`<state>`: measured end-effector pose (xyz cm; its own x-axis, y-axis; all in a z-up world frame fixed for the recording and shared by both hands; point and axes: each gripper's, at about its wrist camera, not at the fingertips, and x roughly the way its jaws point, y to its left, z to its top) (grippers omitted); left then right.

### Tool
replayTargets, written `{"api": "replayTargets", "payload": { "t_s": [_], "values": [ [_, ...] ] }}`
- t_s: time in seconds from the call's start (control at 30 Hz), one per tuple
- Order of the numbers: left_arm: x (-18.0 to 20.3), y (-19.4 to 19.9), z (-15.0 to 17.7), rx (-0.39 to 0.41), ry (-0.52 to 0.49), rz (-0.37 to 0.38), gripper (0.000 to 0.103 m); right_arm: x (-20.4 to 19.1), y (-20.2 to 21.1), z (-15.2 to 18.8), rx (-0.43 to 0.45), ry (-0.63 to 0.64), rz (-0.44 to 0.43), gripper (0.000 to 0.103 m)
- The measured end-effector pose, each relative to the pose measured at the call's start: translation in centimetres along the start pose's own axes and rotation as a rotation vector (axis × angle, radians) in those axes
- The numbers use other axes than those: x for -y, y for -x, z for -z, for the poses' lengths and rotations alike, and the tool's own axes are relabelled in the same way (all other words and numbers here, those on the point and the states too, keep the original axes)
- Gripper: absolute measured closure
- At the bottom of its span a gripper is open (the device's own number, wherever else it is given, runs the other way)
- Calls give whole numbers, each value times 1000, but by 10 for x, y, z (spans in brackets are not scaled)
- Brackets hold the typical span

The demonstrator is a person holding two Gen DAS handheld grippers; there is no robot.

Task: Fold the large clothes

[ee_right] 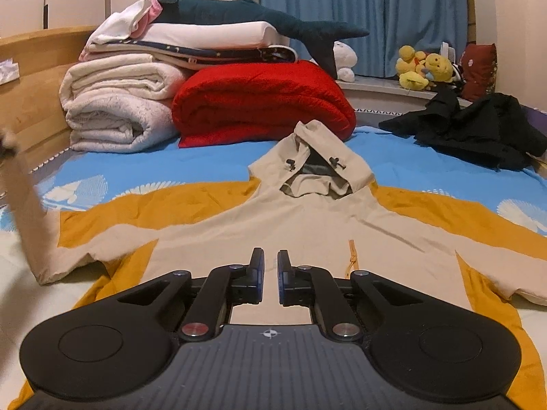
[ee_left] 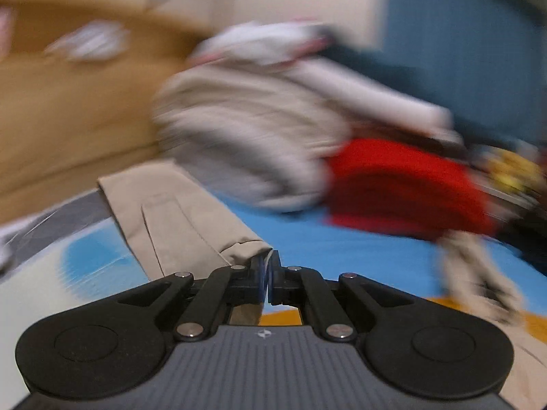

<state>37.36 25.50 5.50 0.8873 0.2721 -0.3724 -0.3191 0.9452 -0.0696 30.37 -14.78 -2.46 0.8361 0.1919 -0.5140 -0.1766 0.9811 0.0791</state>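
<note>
The left gripper (ee_left: 267,266) is pinched tight on the cuff end of a beige sleeve (ee_left: 177,218), its jaws pressed together with the cloth edge between them; the rest of that view is smeared by motion blur. In the right wrist view the same sleeve rises off the bed at the far left (ee_right: 25,212), lifted clear of the sheet.

The right gripper (ee_right: 270,266) hangs just above the chest of the beige hooded jacket (ee_right: 273,225), jaws parted by a narrow gap with nothing between them. The jacket lies flat on the bed (ee_right: 136,167), hood (ee_right: 311,157) away from the camera, its other sleeve spread out to the right.

Behind the hood sits a folded red blanket (ee_right: 259,102), beside white folded blankets (ee_right: 116,106) topped by a plush shark (ee_right: 259,13). A black garment (ee_right: 478,130) lies crumpled at the right.
</note>
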Motion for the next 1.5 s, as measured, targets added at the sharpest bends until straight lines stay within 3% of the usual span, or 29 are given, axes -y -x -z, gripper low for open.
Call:
{"api": "replayTargets", "payload": {
  "t_s": [0.1, 0.13, 0.17, 0.2, 0.23, 0.33, 0.43, 0.5, 0.6, 0.67, 0.77, 0.9, 1.1, 1.23, 1.4, 1.5],
  "values": [
    [103, 34, 8, -19, -121, 280, 100, 2, 2, -3, -6, -15, 12, 95],
    [128, 41, 16, -59, -147, 374, 89, 3, 2, -4, -11, -24, 19, 95],
    [155, 46, 25, -132, -178, 493, 61, 5, 2, -5, -15, -35, 27, 94],
    [172, 49, 32, -184, -201, 564, 49, 8, 2, -5, -24, -52, 37, 93],
    [184, 55, 36, -195, -221, 584, 38, 11, 1, -6, -38, -70, 43, 88],
    [193, 74, 27, -156, -215, 500, 38, 24, -1, -8, -62, -133, 54, 86],
    [177, 82, 10, -197, -91, 369, 38, 37, 1, -9, -74, -186, 64, 86],
    [167, 86, 3, -215, -63, 284, 38, 44, 3, -10, -78, -226, 67, 86],
    [156, 88, 3, -206, -73, 199, 38, 51, 7, -12, -81, -283, 51, 87],
    [153, 79, 15, -202, -101, 170, 38, 53, 11, -15, -69, -295, 41, 93],
    [159, 55, 40, -302, -168, 122, 38, 55, 18, -22, -45, -286, 23, 93],
    [161, 36, 46, -309, -219, 136, 37, 66, 15, -28, -54, -324, 18, 92],
    [160, 29, 34, -312, -169, 157, 34, 86, -14, -20, -166, -461, -14, 91],
    [147, 22, 23, -302, -142, 134, 31, 89, -36, -7, -240, -519, -30, 84],
    [108, 4, 16, -357, -22, 76, 31, 96, -59, 6, -310, -612, -42, 73],
    [98, 0, 18, -381, -9, 61, 31, 104, -74, 15, -348, -673, -26, 66]
  ]
}}
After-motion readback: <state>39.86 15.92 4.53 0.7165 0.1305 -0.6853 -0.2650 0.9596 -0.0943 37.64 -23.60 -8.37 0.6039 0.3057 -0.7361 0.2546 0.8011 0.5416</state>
